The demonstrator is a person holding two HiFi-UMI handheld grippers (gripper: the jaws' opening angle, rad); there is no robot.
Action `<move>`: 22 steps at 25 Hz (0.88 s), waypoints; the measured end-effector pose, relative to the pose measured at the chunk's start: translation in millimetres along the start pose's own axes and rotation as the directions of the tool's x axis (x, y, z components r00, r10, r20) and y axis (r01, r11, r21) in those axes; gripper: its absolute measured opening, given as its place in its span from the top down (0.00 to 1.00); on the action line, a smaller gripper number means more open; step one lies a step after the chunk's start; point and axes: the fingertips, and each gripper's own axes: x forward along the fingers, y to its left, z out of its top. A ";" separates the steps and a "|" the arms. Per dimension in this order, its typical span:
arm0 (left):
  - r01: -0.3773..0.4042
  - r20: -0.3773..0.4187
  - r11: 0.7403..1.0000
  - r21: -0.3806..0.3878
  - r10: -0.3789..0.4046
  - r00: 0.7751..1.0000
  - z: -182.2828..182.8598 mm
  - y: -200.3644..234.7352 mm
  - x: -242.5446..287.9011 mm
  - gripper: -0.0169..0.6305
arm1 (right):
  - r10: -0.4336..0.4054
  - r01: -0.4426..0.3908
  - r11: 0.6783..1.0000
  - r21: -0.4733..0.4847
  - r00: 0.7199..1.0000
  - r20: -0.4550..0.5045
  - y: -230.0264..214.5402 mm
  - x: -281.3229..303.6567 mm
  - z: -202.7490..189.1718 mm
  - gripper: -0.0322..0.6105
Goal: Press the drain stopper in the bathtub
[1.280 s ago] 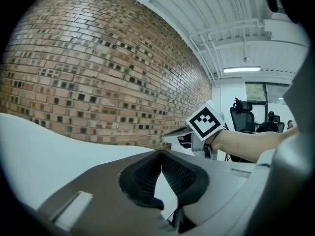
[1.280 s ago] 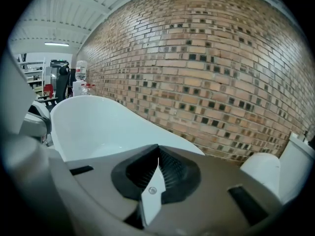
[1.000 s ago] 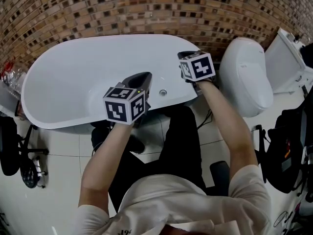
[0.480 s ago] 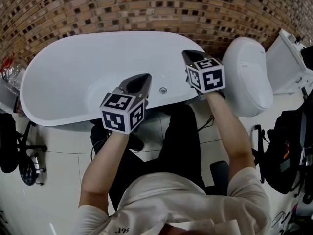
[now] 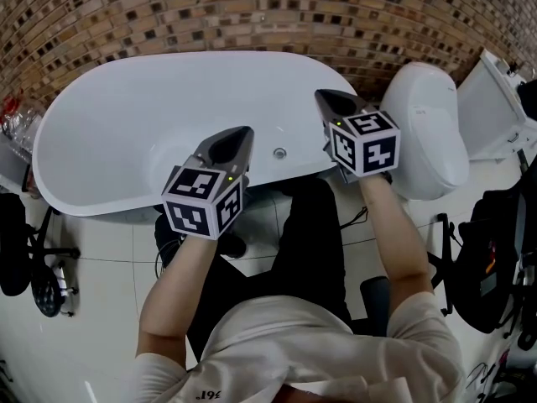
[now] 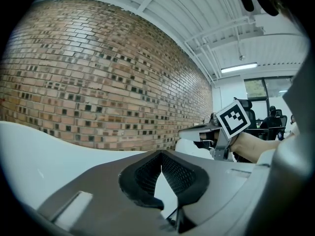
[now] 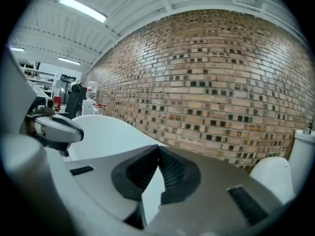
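The white oval bathtub [image 5: 109,124] lies below me against the brick wall. A small round metal fitting [image 5: 279,153] sits on its near inner wall; I cannot tell whether it is the drain stopper. My left gripper [image 5: 242,132] hangs over the tub's near rim, left of that fitting, jaws shut and empty. My right gripper [image 5: 325,96] hovers over the tub's right end, also shut and empty. Both gripper views look level at the brick wall over the tub's rim [image 6: 29,146], with the left gripper [image 6: 161,153] and right gripper [image 7: 158,147] tips closed. The tub floor is hidden in them.
A white toilet [image 5: 424,128] with its cistern [image 5: 495,99] stands right of the tub. A black office chair base [image 5: 38,263] is at the left, a black bag [image 5: 503,250] at the right. The brick wall [image 5: 252,15] runs behind the tub.
Both grippers have drawn back toward the person and risen toward the camera; their marker cubes look larger. Both stay shut.
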 end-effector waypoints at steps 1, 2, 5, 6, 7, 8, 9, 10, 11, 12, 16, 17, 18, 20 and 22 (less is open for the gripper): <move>-0.001 0.002 1.000 -0.006 0.002 1.000 -2.0 0.3 -1.2 0.99 | 0.006 -0.006 1.000 0.015 1.000 0.007 1.6 -2.3 -1.6 0.93; -0.001 0.003 1.000 -0.012 0.002 1.000 -4.6 0.2 -2.2 0.99 | 0.011 -0.011 1.000 0.029 1.000 0.013 3.0 -4.5 -3.7 0.93; -0.002 -0.003 1.000 -0.024 0.002 1.000 -13.4 0.6 -4.6 0.99 | 0.020 -0.022 0.998 0.064 0.999 0.026 7.2 -8.9 -11.1 0.93; -0.003 -0.006 1.000 -0.027 0.003 1.000 -16.2 0.9 -5.3 0.99 | 0.022 -0.024 0.997 0.073 0.999 0.027 8.7 -9.5 -14.1 0.93; -0.005 -0.009 1.000 -0.030 0.004 1.000 -18.9 1.2 -6.1 0.99 | 0.025 -0.027 0.996 0.081 0.999 0.028 10.0 -9.8 -17.1 0.93; -0.007 -0.012 0.999 -0.031 0.007 1.000 -21.4 1.5 -6.7 0.99 | 0.027 -0.029 0.996 0.089 0.999 0.027 11.3 -9.8 -20.2 0.93; -0.010 -0.015 0.999 -0.031 0.010 1.000 -23.7 2.0 -7.3 0.99 | 0.028 -0.031 0.995 0.095 0.999 0.026 12.5 -9.6 -22.9 0.93; -0.014 -0.018 0.999 -0.031 0.013 1.000 -25.6 2.8 -7.7 0.99 | 0.030 -0.032 0.994 0.101 0.999 0.024 13.6 -9.3 -25.4 0.93; -0.017 -0.020 0.999 -0.031 0.016 1.000 -27.0 3.8 -8.0 0.99 | 0.031 -0.033 0.994 0.106 0.999 0.023 14.5 -8.9 -27.5 0.93; -0.020 -0.022 0.999 -0.031 0.019 1.000 -28.1 4.8 -8.1 0.99 | 0.032 -0.034 0.993 0.109 0.999 0.022 15.2 -8.4 -29.5 0.93; -0.020 -0.026 0.999 -0.036 0.019 0.999 -33.2 5.4 -7.0 0.99 | 0.036 -0.037 0.994 0.108 0.999 0.005 18.1 -5.1 -40.4 0.93; -0.018 -0.030 0.999 -0.037 0.017 0.999 -35.5 4.9 -6.7 0.99 | 0.036 -0.036 0.994 0.107 0.999 0.000 18.7 -4.6 -43.4 0.93; -0.017 -0.034 0.999 -0.040 0.016 0.999 -37.8 4.8 -6.6 0.99 | 0.035 -0.035 0.994 0.107 0.999 -0.004 19.2 -4.1 -45.9 0.93; -0.018 -0.038 0.999 -0.045 0.016 0.999 -41.2 5.5 -7.0 0.99 | 0.036 -0.035 0.993 0.110 0.999 -0.008 19.7 -2.9 -50.2 0.93; -0.021 -0.038 0.999 -0.048 0.019 0.999 -43.4 6.0 -7.2 0.99 | 0.041 -0.039 0.993 0.114 0.999 -0.010 20.0 -2.0 -54.2 0.93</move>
